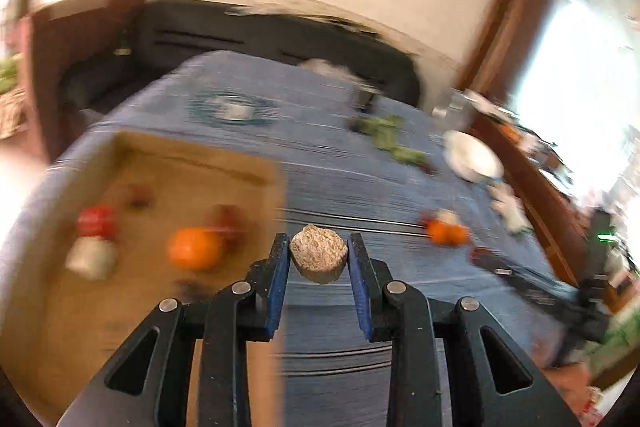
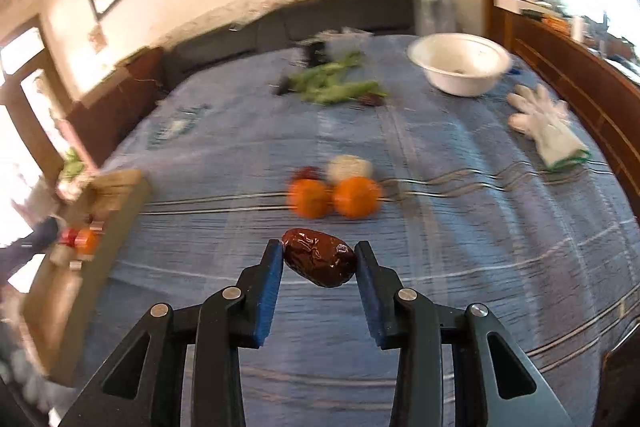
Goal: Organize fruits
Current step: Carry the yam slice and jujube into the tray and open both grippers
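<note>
Wrinkled, glossy brown skin marks the date [image 2: 319, 263], clamped across its length by the right gripper [image 2: 319, 261] above the blue cloth [image 2: 440, 227]. The left gripper [image 1: 318, 259] pinches a rough beige lump [image 1: 318, 259] (identity unclear) beside the cardboard box [image 1: 200, 155]. Both judged light; date soft, likely sticky, so mid-body hold, gentle pressure.

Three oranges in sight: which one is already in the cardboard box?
The orange lying alone on the cardboard box floor, left of the left claw. The two oranges side by side sit on the blue cloth.
</note>
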